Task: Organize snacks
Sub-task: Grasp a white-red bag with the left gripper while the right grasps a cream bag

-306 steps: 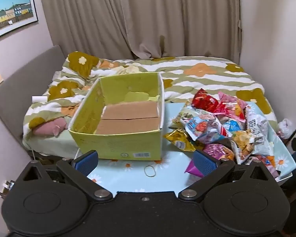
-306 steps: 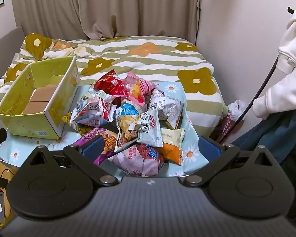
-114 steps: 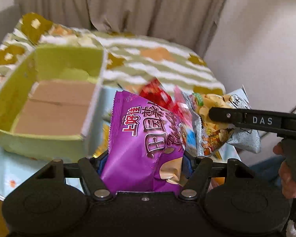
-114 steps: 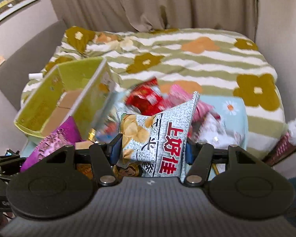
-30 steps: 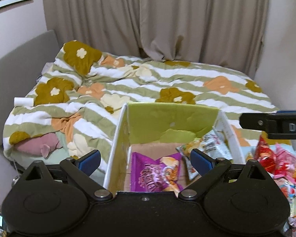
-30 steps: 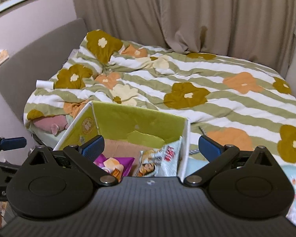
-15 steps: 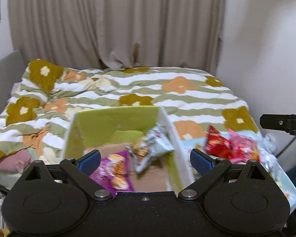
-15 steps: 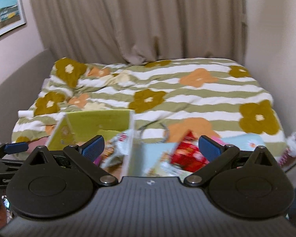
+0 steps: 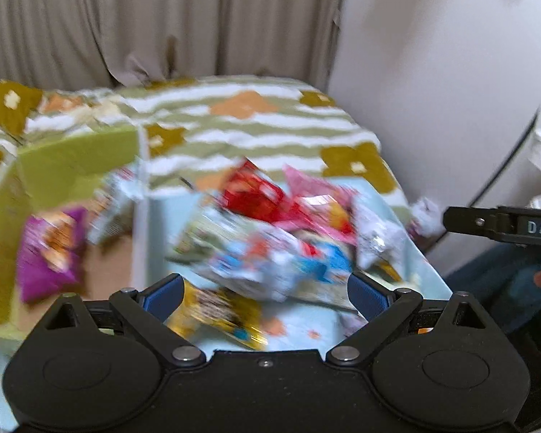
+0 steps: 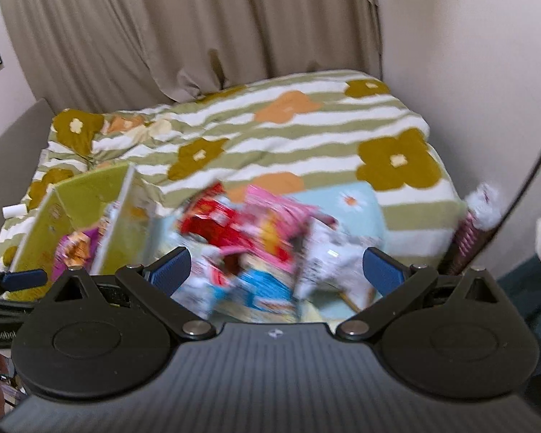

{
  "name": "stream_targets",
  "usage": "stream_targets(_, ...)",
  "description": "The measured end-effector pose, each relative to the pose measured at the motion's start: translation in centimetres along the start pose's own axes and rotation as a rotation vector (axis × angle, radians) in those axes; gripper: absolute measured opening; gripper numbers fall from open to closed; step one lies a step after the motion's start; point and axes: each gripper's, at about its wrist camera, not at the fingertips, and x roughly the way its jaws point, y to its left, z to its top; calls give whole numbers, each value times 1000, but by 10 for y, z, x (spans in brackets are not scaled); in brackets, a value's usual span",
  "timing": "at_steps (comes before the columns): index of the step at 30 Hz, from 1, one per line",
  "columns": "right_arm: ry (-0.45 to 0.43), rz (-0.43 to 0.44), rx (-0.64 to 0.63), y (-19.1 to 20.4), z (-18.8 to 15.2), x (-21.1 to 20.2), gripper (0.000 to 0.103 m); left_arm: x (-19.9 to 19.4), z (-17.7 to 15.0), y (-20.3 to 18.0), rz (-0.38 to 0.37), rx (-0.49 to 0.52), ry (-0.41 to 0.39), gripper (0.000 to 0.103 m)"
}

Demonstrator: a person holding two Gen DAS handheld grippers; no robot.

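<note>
The yellow-green cardboard box (image 9: 72,166) sits at the left of the pale blue flowered tabletop (image 9: 407,252). Inside it lie a purple snack bag (image 9: 47,252) and a white crisp packet (image 9: 108,205) leaning on the box's right wall. Just right of the box, the blurred heap of bright snack packets (image 9: 281,231) covers the tabletop. The left tongs (image 9: 263,290) hang wide apart and empty above the heap's near edge. The right tongs (image 10: 276,265) are likewise spread wide, holding nothing, over the heap.
</note>
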Motion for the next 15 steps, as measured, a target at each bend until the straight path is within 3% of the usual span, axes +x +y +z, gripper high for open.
stream_targets(7,73,-13,12,-45,-28,23,103,49,-26,-46,-83,-37,112,99)
stream_targets(15,146,17,74,-69,-55,65,103,103,-53,-70,-162,-78,204,99)
